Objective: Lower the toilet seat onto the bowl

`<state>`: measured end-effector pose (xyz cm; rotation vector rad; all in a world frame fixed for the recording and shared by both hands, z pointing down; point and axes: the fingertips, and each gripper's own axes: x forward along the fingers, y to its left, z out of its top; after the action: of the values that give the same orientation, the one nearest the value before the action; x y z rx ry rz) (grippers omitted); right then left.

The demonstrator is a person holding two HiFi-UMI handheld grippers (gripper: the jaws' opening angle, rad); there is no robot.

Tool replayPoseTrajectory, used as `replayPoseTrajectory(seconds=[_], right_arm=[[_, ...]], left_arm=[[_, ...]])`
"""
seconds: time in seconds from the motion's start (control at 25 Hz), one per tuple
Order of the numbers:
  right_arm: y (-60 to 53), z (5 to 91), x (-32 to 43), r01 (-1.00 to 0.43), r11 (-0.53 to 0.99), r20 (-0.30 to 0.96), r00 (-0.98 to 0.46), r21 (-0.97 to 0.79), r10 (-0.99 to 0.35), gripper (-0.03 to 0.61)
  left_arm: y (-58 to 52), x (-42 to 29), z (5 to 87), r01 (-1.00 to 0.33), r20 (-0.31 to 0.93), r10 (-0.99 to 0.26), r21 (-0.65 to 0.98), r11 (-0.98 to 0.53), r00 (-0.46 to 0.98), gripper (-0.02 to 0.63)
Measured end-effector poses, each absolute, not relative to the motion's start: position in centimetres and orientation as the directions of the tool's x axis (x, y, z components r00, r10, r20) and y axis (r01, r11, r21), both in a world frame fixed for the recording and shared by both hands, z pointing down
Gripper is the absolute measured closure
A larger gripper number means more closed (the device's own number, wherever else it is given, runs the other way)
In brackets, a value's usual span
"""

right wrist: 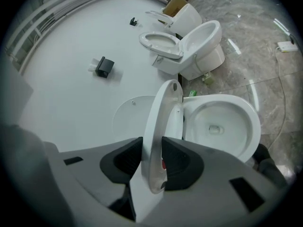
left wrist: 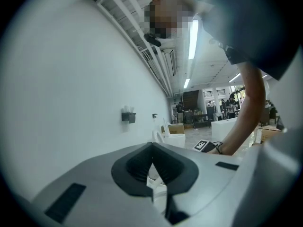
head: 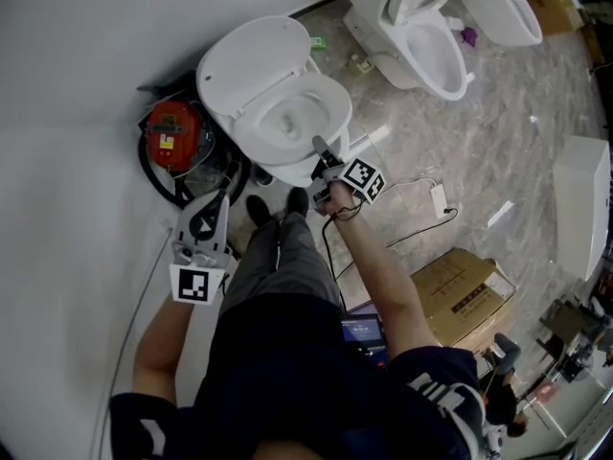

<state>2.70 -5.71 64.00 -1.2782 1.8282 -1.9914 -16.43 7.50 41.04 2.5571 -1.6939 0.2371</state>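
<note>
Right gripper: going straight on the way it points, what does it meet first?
The toilet seat: its upturned rim is clamped between the right gripper's fingers, so it would only push deeper onto it. Behind that, probably the raised lid; depth is unclear.

Raised toilet seat (right wrist: 160, 119) clamped in gripper (right wrist: 152, 161)
</note>
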Motion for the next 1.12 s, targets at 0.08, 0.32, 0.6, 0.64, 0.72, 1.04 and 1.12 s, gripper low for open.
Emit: replayPoseTrajectory(seconds=[0.08,0.32,0.6,0.64,0.72,1.04,1.12], right_arm=[[-5.5,64.3,3.0,-0.426,-0.246,0.48,-0.626,-0.87,-0.615,0.438],[-4.6,65.6,4.2,-0.452,-0.266,0.512,-0.605,-0.851,-0.61,0.463],[-3.5,67.7,5.9,-0.471,-0.296,0.544,-0.577,-0.831,-0.609,0.456],[-3.4,68.1,6.0,-0.471,-0.303,0.548,-0.572,-0.829,-0.61,0.456],[-3.2,68.7,6.4,-0.47,-0.316,0.556,-0.564,-0.824,-0.611,0.458],[-2.2,71.6,8.1,-0.488,-0.348,0.59,-0.538,-0.8,-0.602,0.483],[-1.9,72.4,8.5,-0.491,-0.357,0.598,-0.531,-0.795,-0.6,0.483]], left_arm=[[7.5,-16.4,41.3,-0.918,0.168,-0.908,-0.033,-0.394,0.384,0.589],[7.5,-16.3,41.6,-0.919,0.169,-0.907,-0.023,-0.394,0.385,0.589],[7.7,-16.2,42.1,-0.913,0.177,-0.901,-0.029,-0.407,0.396,0.589],[7.7,-16.2,42.3,-0.912,0.183,-0.9,-0.028,-0.408,0.397,0.589],[7.7,-16.1,42.7,-0.911,0.194,-0.896,-0.025,-0.412,0.4,0.589],[7.6,-15.5,43.8,-0.901,0.212,-0.883,-0.027,-0.432,0.418,0.589],[7.5,-15.4,44.0,-0.899,0.215,-0.881,-0.027,-0.436,0.421,0.589]])
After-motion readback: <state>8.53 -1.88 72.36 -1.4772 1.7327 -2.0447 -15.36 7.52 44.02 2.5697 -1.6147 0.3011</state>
